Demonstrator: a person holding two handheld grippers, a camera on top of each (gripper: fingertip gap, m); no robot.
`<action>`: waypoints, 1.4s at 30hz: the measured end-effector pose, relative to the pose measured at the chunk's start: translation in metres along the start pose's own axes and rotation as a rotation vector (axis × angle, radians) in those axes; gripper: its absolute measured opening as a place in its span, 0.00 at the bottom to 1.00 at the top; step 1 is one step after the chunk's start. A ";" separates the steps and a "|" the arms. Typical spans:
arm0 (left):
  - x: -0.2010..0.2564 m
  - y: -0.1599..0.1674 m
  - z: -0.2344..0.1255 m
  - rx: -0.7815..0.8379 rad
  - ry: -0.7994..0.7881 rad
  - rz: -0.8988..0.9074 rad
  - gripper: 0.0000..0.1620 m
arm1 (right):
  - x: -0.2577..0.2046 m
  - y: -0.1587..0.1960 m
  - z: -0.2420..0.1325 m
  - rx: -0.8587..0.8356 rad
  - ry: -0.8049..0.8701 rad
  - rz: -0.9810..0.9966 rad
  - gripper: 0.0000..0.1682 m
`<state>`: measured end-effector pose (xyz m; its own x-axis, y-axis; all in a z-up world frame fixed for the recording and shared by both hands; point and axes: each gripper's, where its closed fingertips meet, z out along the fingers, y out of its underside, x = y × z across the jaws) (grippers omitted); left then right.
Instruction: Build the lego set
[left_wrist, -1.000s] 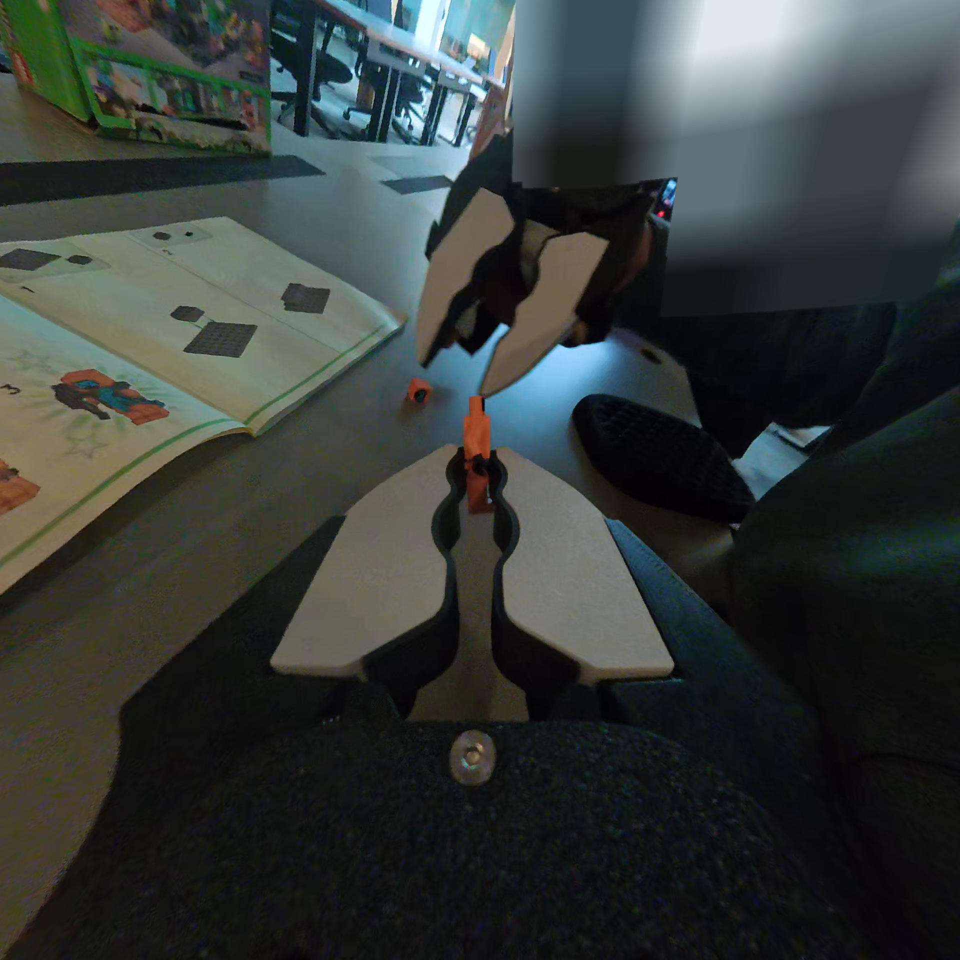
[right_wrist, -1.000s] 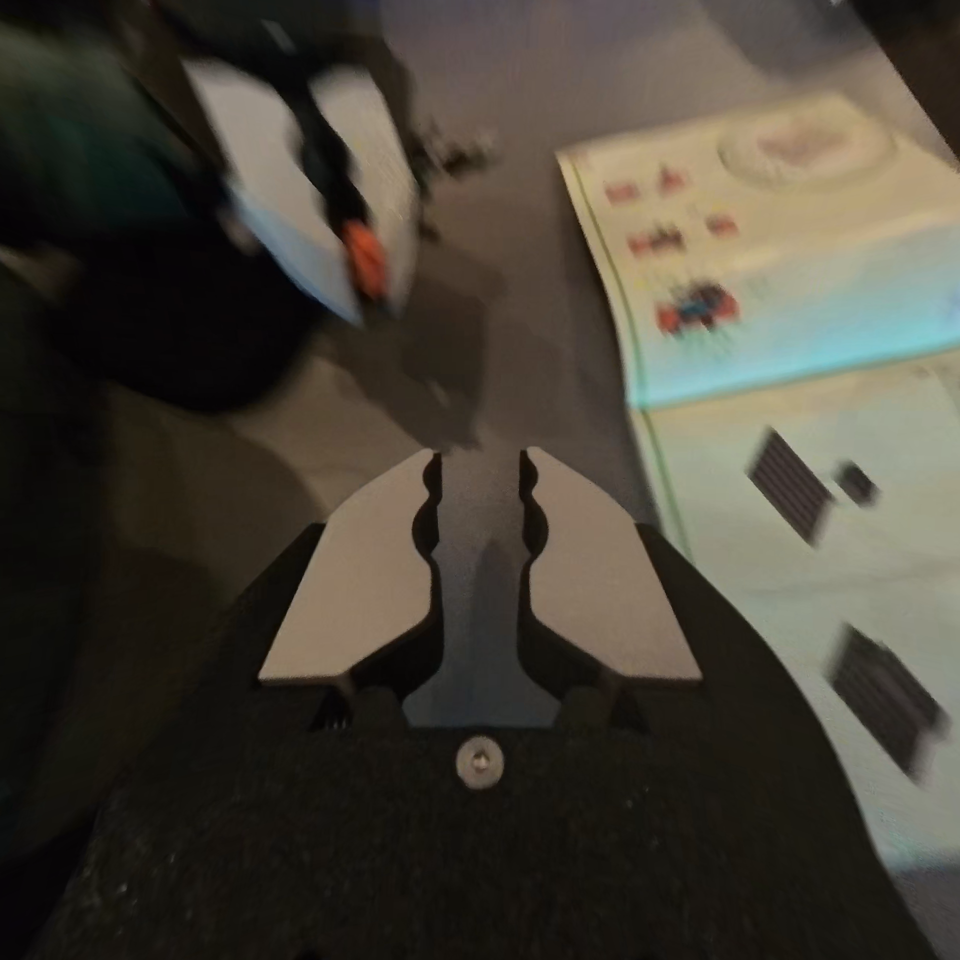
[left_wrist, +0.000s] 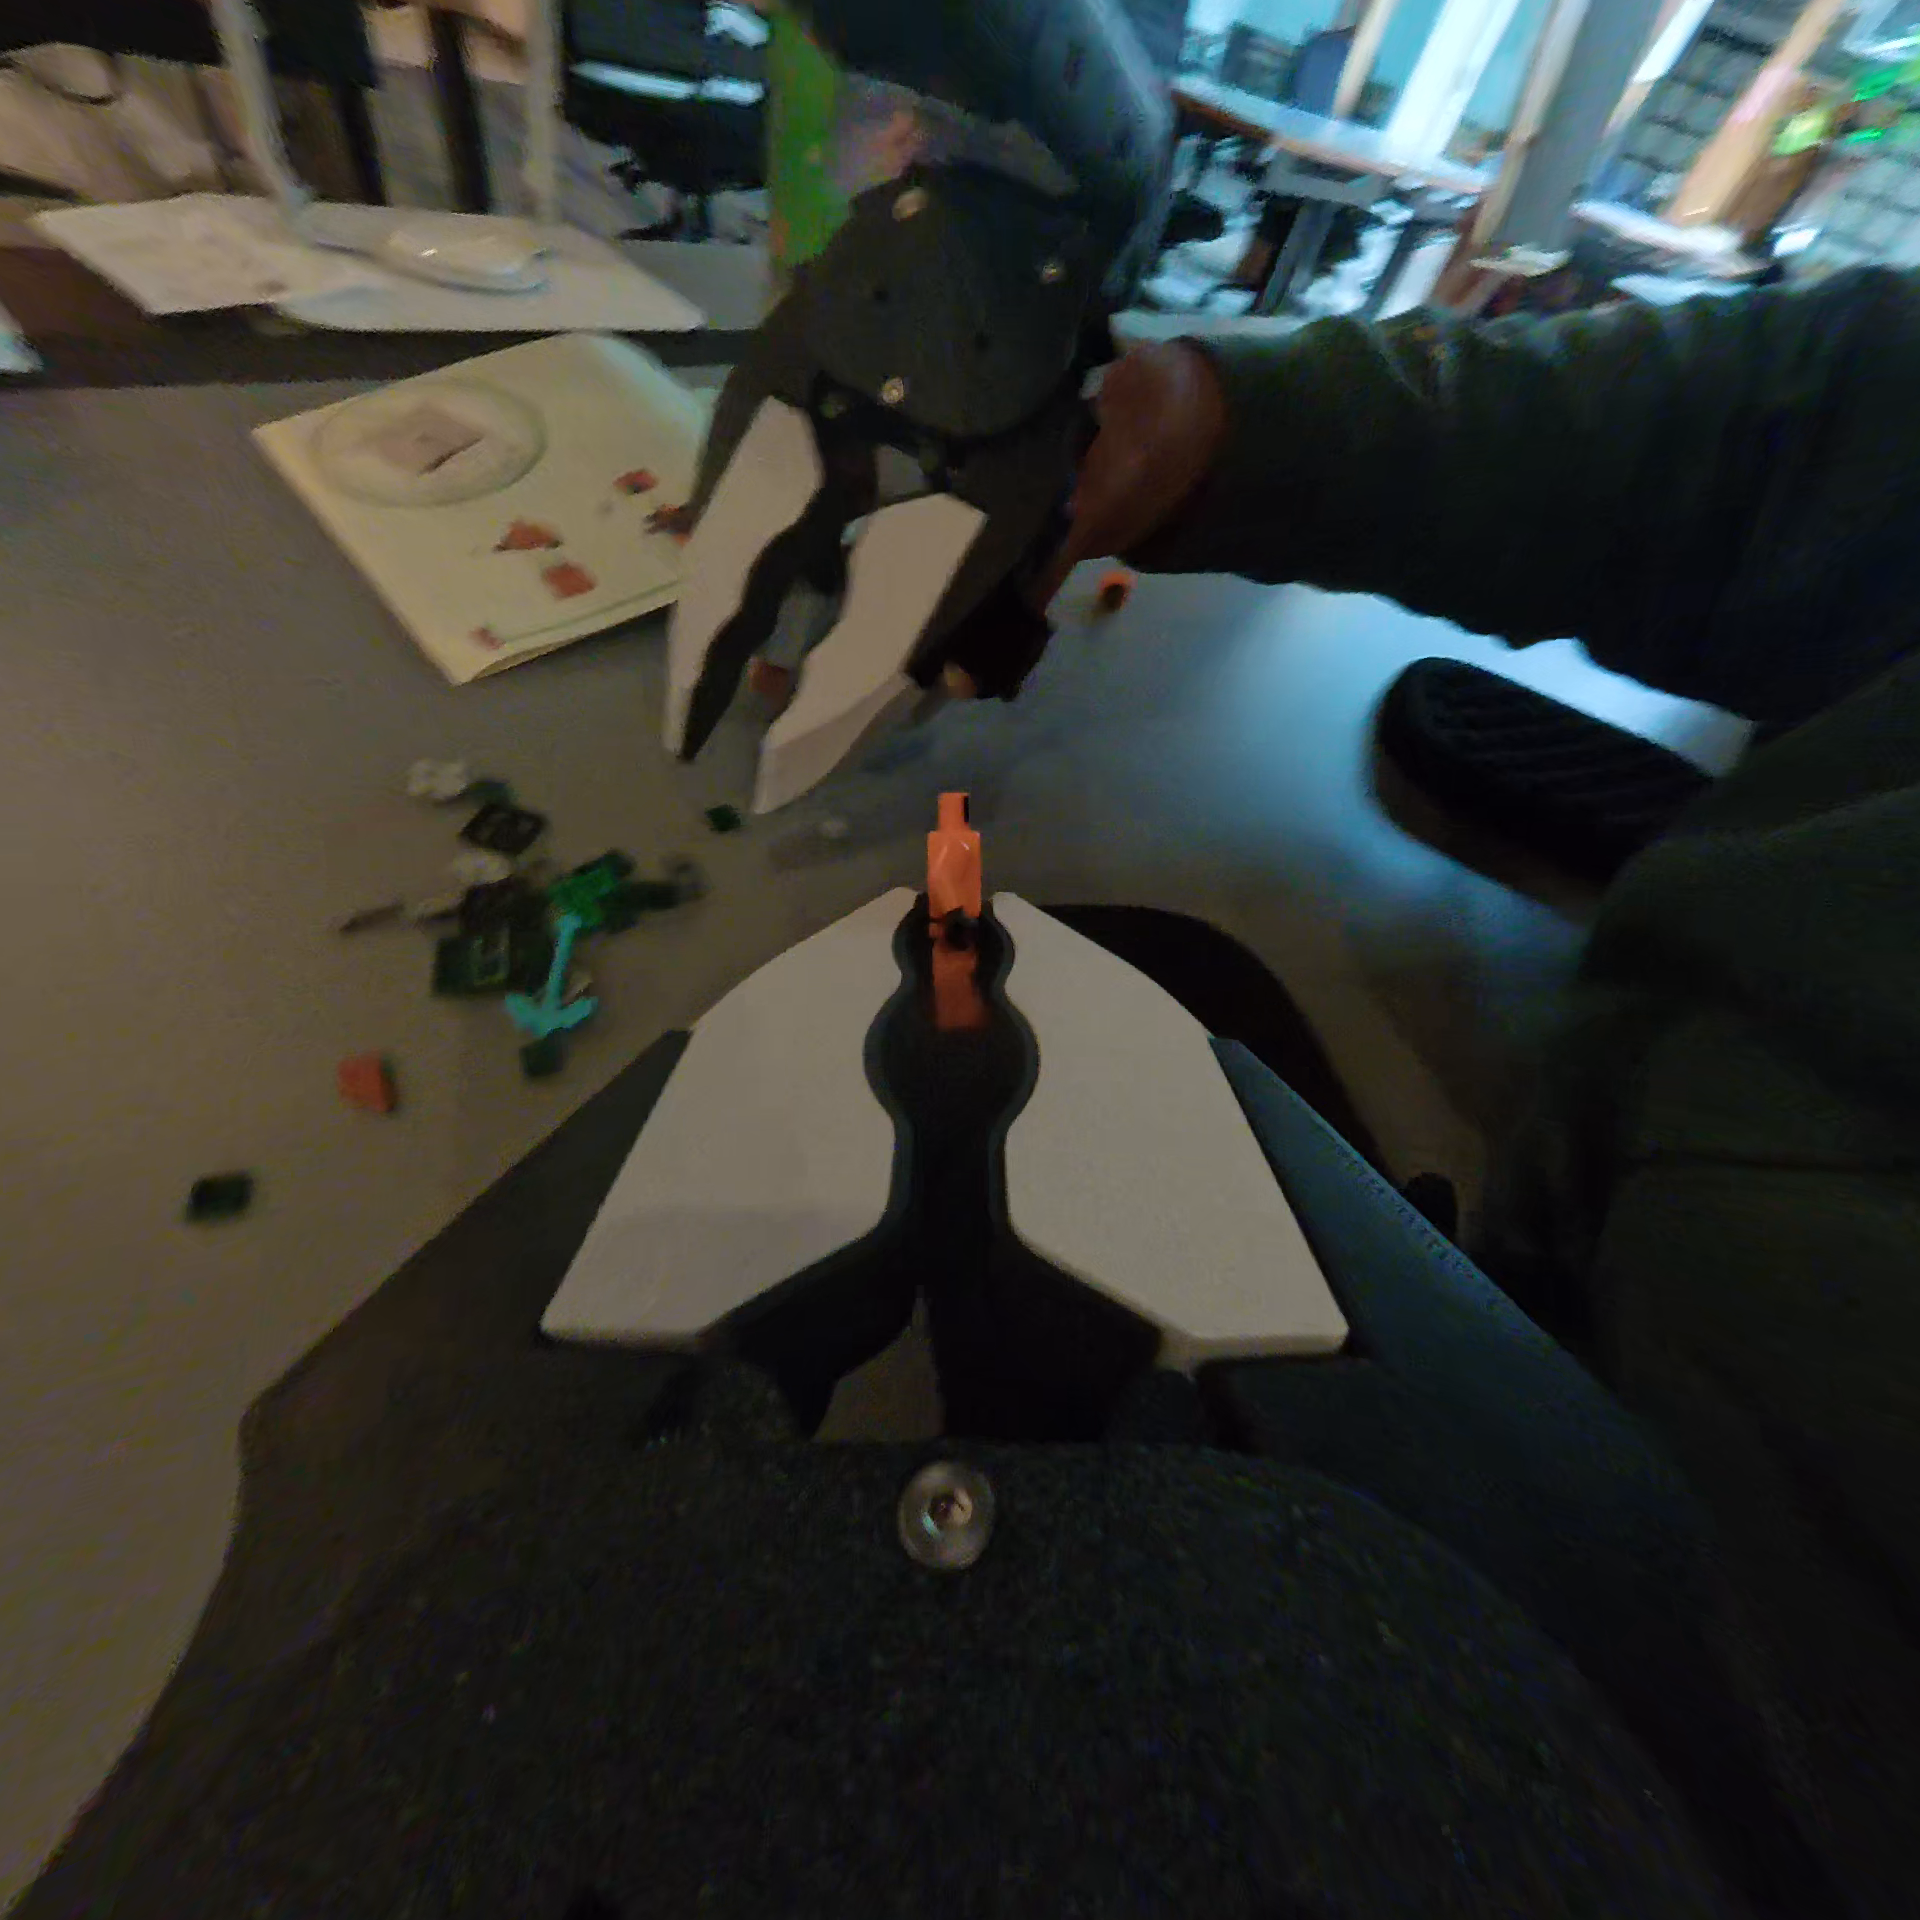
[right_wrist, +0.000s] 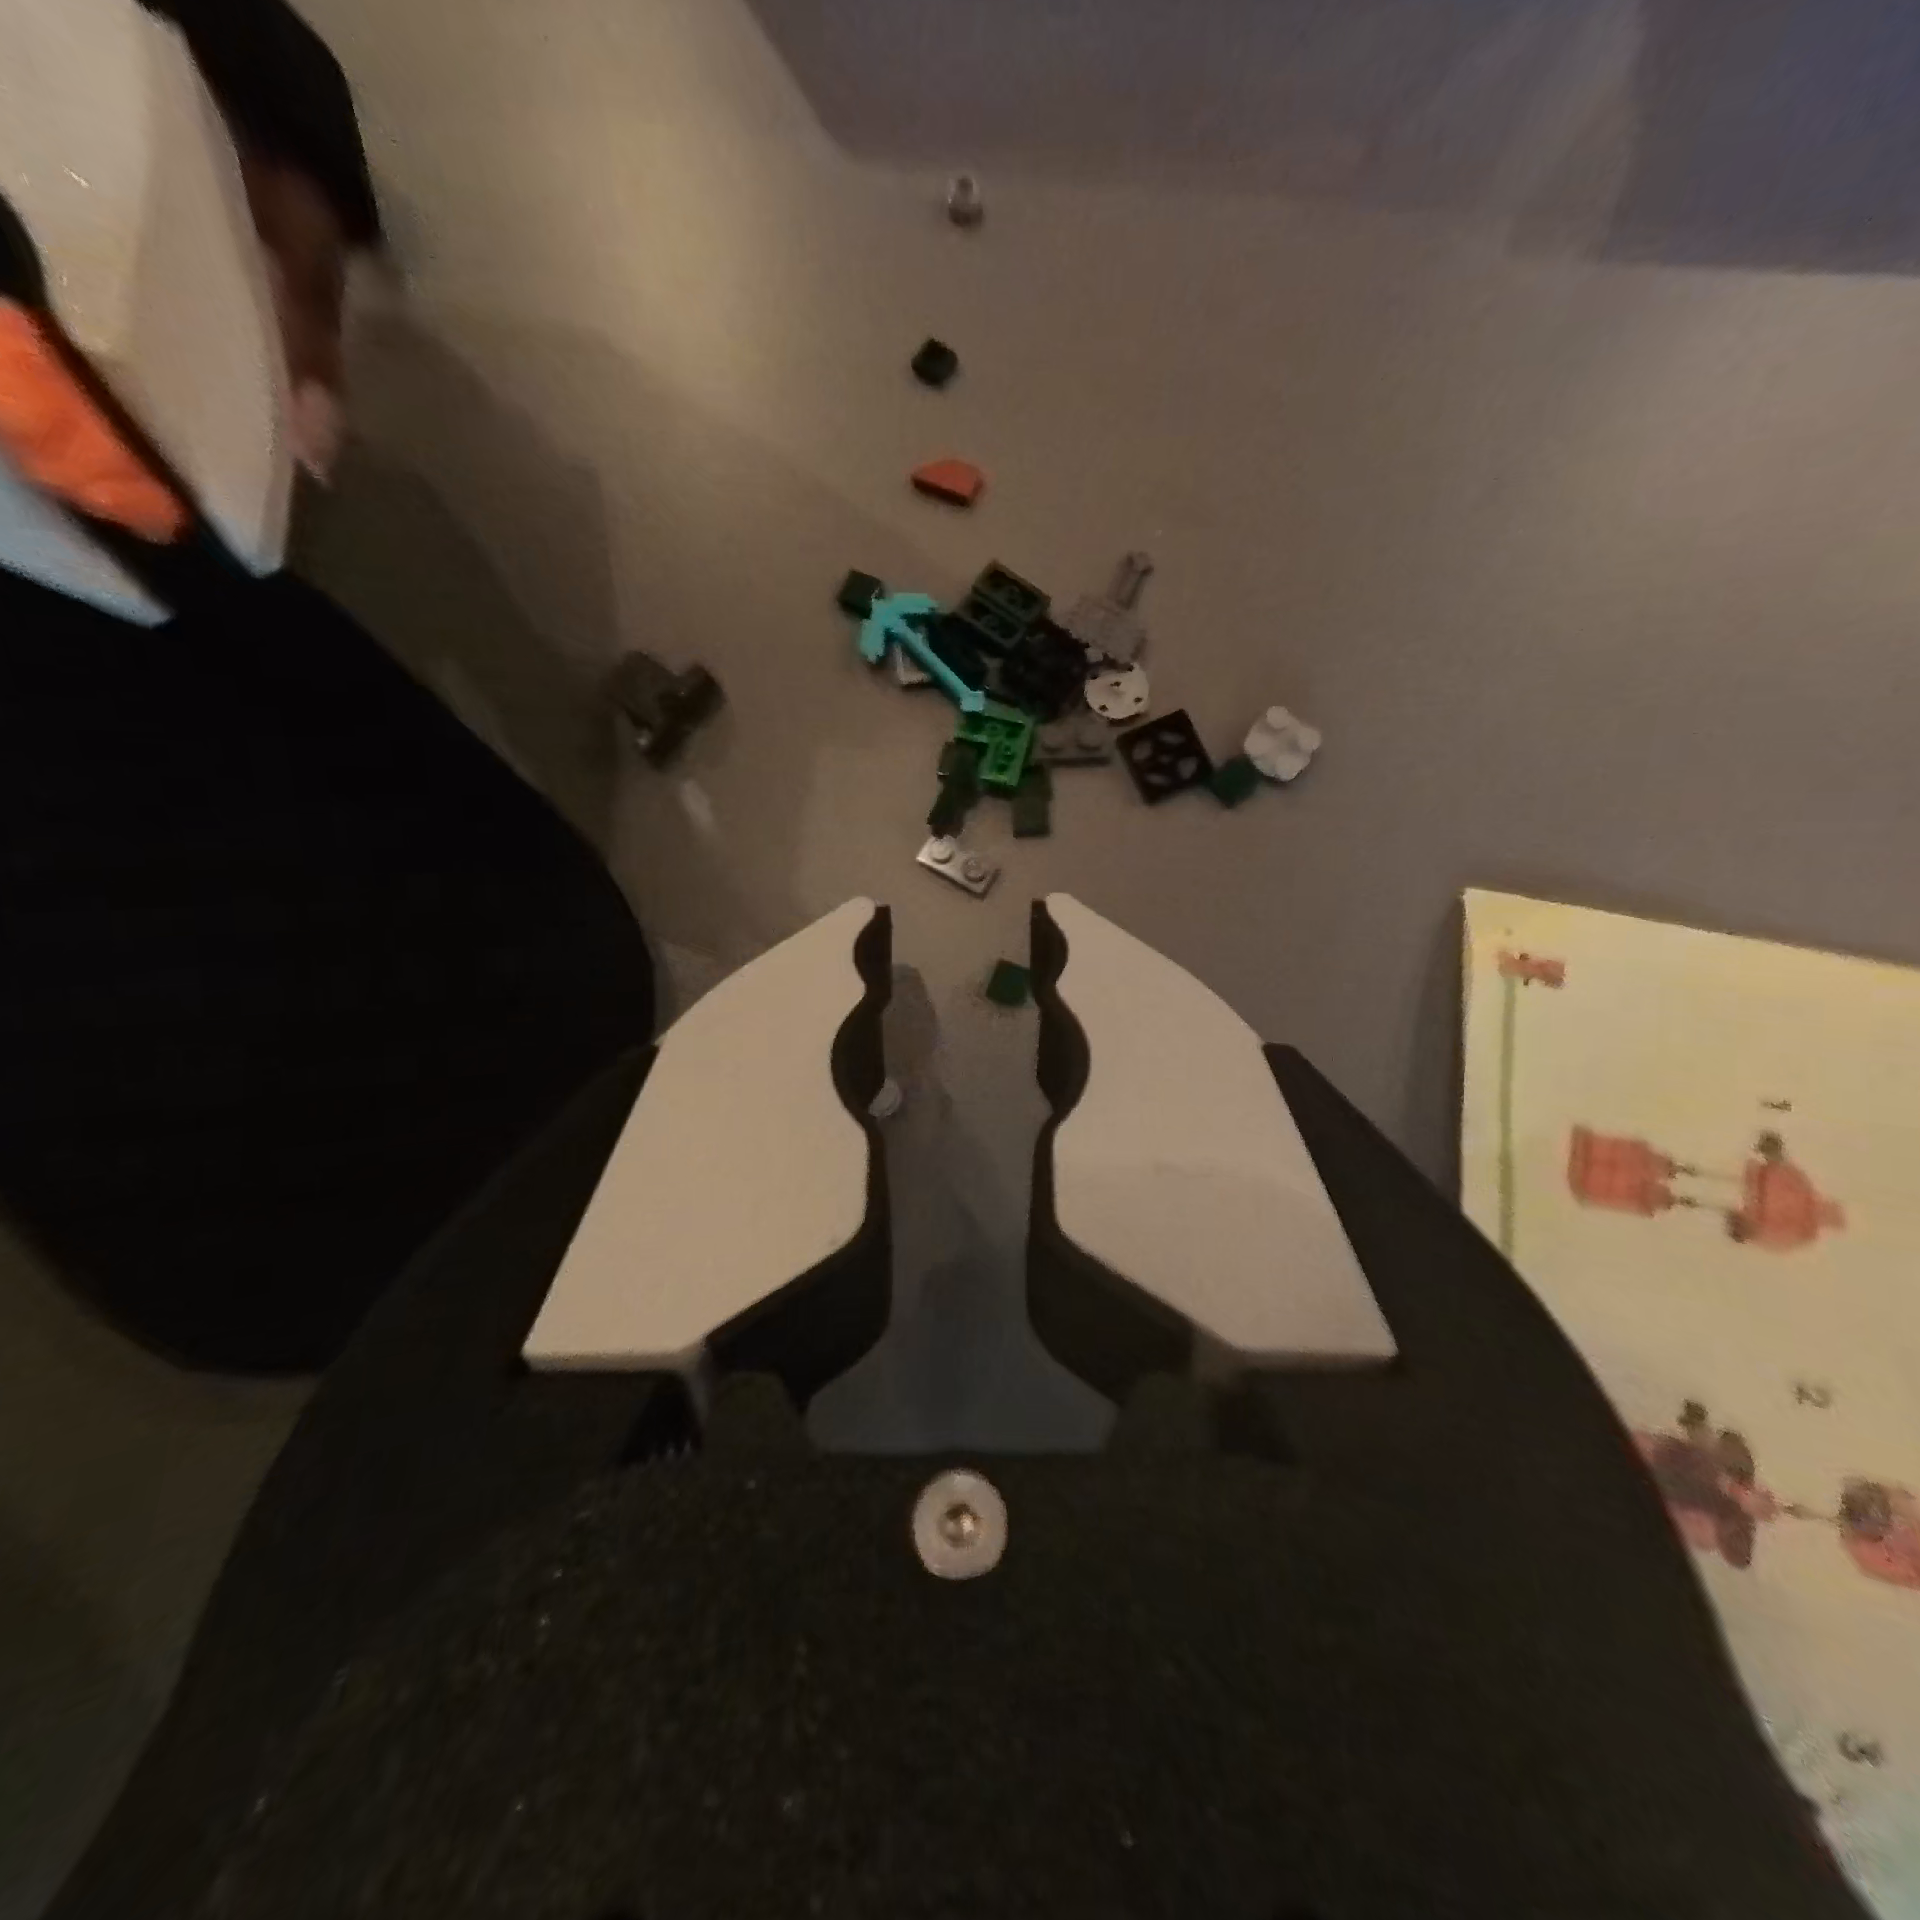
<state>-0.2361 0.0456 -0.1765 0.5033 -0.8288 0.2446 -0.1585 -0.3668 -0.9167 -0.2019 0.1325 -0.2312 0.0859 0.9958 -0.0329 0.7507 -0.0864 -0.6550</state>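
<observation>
My left gripper (left_wrist: 953, 906) is shut on a small orange lego piece (left_wrist: 953, 862) that sticks up past the fingertips; it also shows at the left edge of the right wrist view (right_wrist: 83, 447). My right gripper (right_wrist: 958, 914) is open and empty, pointing down over the grey table just short of a pile of loose lego pieces (right_wrist: 1023, 686). It also shows in the left wrist view (left_wrist: 743, 764), hanging above the table beside the pile (left_wrist: 520, 925). A light grey plate (right_wrist: 958, 862) and a small dark green piece (right_wrist: 1006, 982) lie right at its tips.
An open instruction booklet (right_wrist: 1683, 1299) lies to the right of the pile; it also shows in the left wrist view (left_wrist: 488, 509). Single pieces lie apart: an orange tile (right_wrist: 951, 483), a black stud (right_wrist: 935, 364), a grey stud (right_wrist: 963, 197). A black padded object (left_wrist: 1527, 758) sits at right. The left gripper's tips are roughly 11 cm from the right gripper's.
My right gripper has swung from the booklet over to the pile of loose pieces and stays open. My left gripper has turned toward the pile, still holding the orange piece.
</observation>
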 end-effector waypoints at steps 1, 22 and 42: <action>-0.005 0.002 0.001 -0.009 -0.028 0.002 0.05 | -0.001 0.001 0.000 -0.001 -0.002 -0.001 0.15; 0.080 -0.043 0.121 -0.009 0.416 0.057 0.05 | -0.074 0.022 -0.143 0.615 -0.060 0.269 0.13; -0.036 0.007 0.021 -0.426 -0.112 0.244 0.20 | -0.022 0.107 -0.137 0.176 0.126 0.330 0.05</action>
<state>-0.2377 0.0821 -0.1983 0.4929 -0.8699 -0.0178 -0.6036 -0.3271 -0.7271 -0.0337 0.0969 -0.1968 0.3918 0.9027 -0.1776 0.5463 -0.3836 -0.7446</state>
